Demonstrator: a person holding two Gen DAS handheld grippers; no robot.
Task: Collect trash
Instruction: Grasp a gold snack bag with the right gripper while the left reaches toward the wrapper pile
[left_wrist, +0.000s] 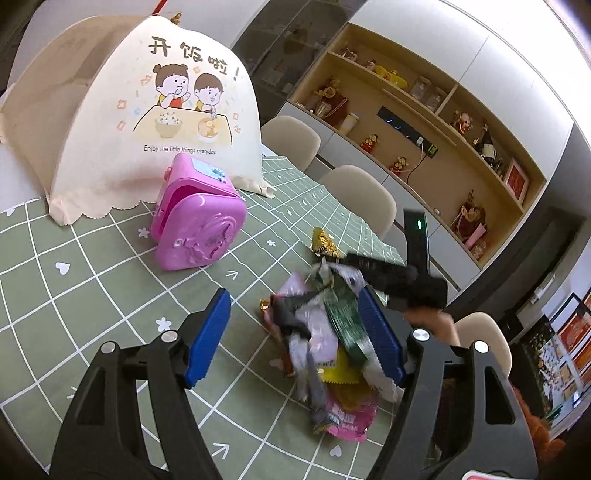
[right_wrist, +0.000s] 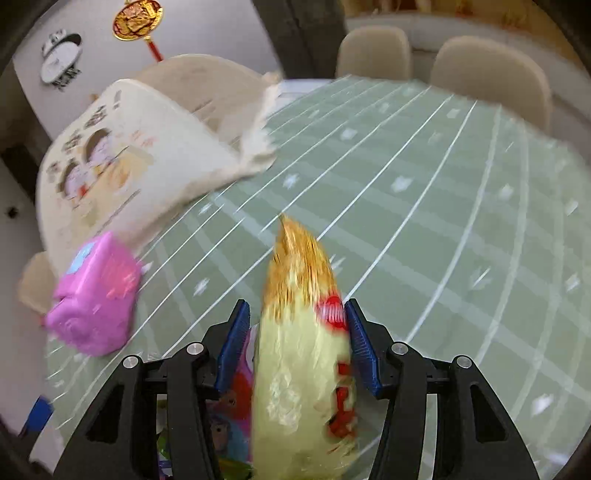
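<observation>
On the food cover (left_wrist: 159, 110) ahead of my left tongs (left_wrist: 295, 334) I can read "Enjoy the little things everyday." under a cartoon of two children at a table, with large Chinese characters above them. The print on the wrappers (left_wrist: 325, 332) is too small and crumpled for me to read.

My left tongs point down at a shallow angle over the green grid tablecloth (left_wrist: 92, 280). Their blue pads (left_wrist: 208, 332) stand spread. The wrapper pile lies between them, crowding the right pad; I cannot tell whether that pad touches it, and the left pad is clear of it. A pink toy case (left_wrist: 199, 225) stands ahead and to the left, just before the cover.

Beyond the pile, the right tongs (left_wrist: 399, 277) show as a dark, smeared shape, with a hand (left_wrist: 432, 321) partly hidden behind my own frame. A gold wrapper (left_wrist: 325, 243) pokes out at the pile's far end.

From my right wrist, everything is streaked with blur. My right tongs (right_wrist: 295, 343) tilt steeply down, and a yellow-green bag (right_wrist: 299, 369) with red markings and an orange top sits between the pads. The right pad is against it; the left pad shows a gap, so the jaws are not pinching it. The red lettering is unreadable. More colourful wrappers lie below the left pad, cut off by the frame.
</observation>
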